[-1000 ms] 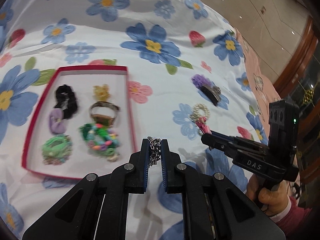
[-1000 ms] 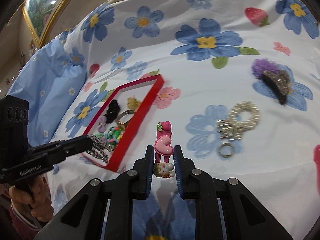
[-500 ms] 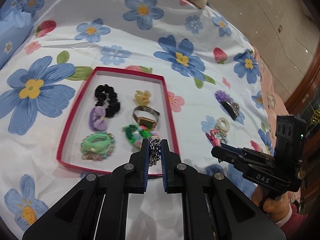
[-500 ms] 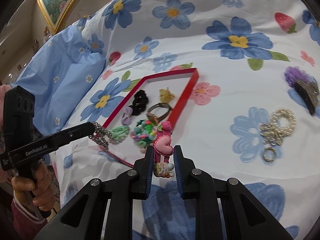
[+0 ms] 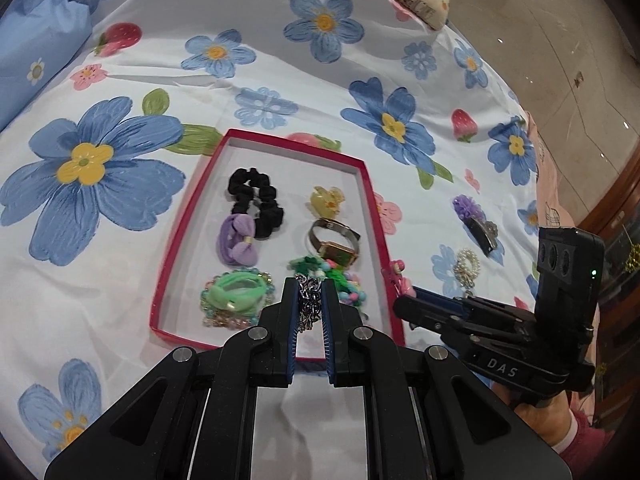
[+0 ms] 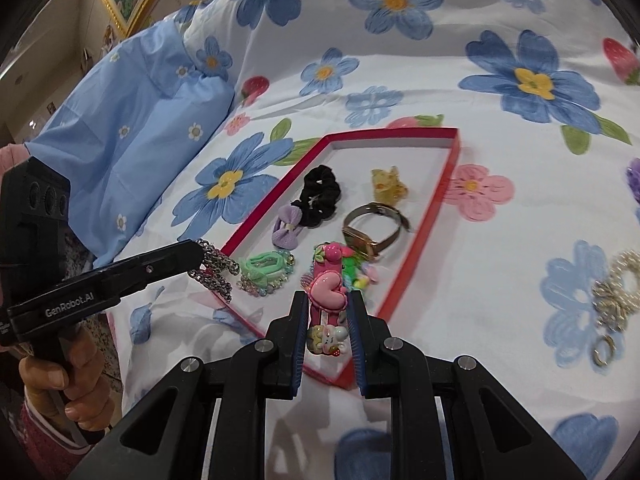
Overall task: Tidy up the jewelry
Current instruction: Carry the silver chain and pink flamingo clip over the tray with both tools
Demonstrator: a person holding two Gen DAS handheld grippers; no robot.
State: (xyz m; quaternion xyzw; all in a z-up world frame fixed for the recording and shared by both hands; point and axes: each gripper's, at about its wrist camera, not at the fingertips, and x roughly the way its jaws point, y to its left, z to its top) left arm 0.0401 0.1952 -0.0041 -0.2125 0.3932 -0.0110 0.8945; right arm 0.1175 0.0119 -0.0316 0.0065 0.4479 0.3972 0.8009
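The left tongs (image 5: 311, 300) are clamped on a silver metal link chain (image 5: 309, 307), which dangles over the near edge of the shallow red-rimmed cardboard tray (image 5: 178, 236) lying on the bed's white sheet printed with blue flowers (image 5: 132, 80). The right tongs (image 6: 328, 312) pinch a pink plastic hair clip with a glossy heart and a small bunny charm (image 6: 326, 292), held above the tray's near right corner.

Inside the tray, a black fabric scrunchie (image 5: 256, 200) sits toward the far left, with a lilac bow hair tie (image 5: 237, 240) touching it on the near side. A green beaded bracelet bundle (image 5: 236, 296) lies nearest on the left. On the right side are a yellow translucent claw clip (image 5: 327, 201), then a gold-faced wristwatch with a brown strap (image 5: 335, 242), then a heap of green and pastel beads (image 5: 344, 280).

To the right of the tray, on the sheet, rest a purple flower hair clip with a dark clasp (image 5: 476, 220) and a pearl bead ring with a gold chain (image 5: 466, 268).
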